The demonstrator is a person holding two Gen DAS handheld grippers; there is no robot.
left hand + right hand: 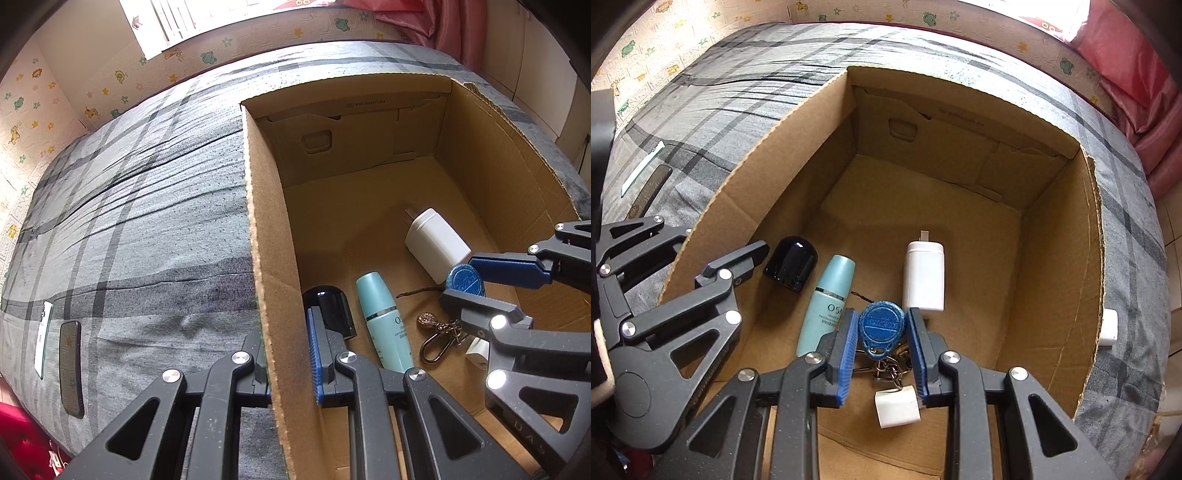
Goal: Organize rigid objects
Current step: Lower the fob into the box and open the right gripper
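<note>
An open cardboard box (258,206) (1089,258) stands on a grey plaid bed. Inside lie a black cap (330,310) (790,267), a teal bottle (384,319) (827,299), a white charger (436,243) (923,277) and a key bunch with a blue round tag (881,326) (464,280) and a small white block (897,406). My right gripper (881,332) (469,280) is shut on the blue tag, inside the box just above the floor. My left gripper (286,354) grips the box's left wall, one finger inside, one outside.
Two phones lie on the bed left of the box, one white (43,338) and one black (70,365). A white object (1108,326) lies on the bed beside the box's right wall. A papered wall and pink curtain (1126,55) stand behind the bed.
</note>
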